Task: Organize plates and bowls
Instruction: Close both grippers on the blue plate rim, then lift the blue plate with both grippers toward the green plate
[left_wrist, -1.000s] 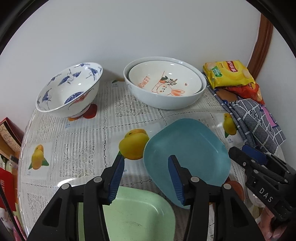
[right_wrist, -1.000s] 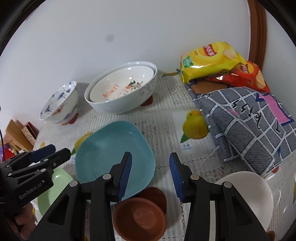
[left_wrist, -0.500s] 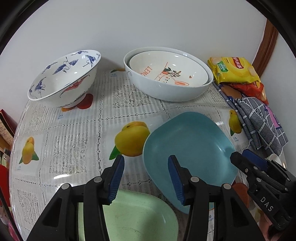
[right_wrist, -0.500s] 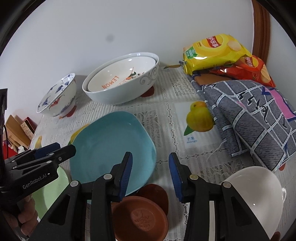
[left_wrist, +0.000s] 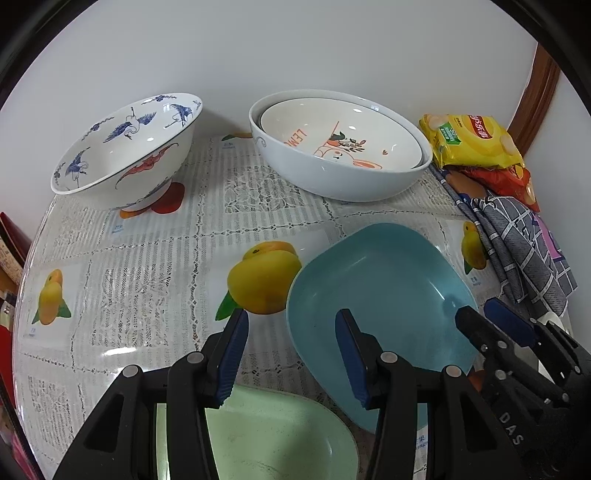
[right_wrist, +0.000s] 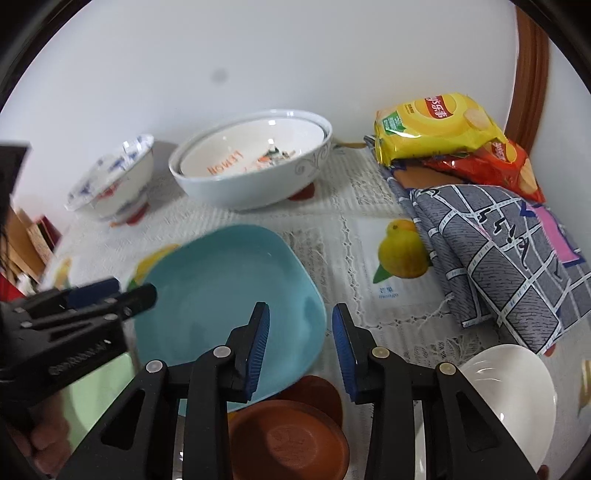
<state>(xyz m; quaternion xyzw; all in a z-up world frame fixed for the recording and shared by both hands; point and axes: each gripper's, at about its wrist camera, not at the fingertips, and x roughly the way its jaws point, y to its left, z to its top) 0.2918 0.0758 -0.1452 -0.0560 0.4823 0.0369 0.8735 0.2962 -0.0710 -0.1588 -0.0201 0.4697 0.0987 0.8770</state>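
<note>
Right claw (right_wrist: 300, 350) narrower than before (empty), over blue plate (right_wrist: 221, 295).

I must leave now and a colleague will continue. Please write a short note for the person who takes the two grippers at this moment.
Left gripper: open, holding nothing, above the table between the green plate and the blue plate.
Right gripper: open, jaws just closing a little, nothing between them, above the blue plate's near edge.
Things: brown saucers and white bowl near the right gripper; crane bowl at the back.
Done: lemon bowl sits nested in the large white bowl.
Left: plates, saucers and remaining bowls still lie separately.
</note>
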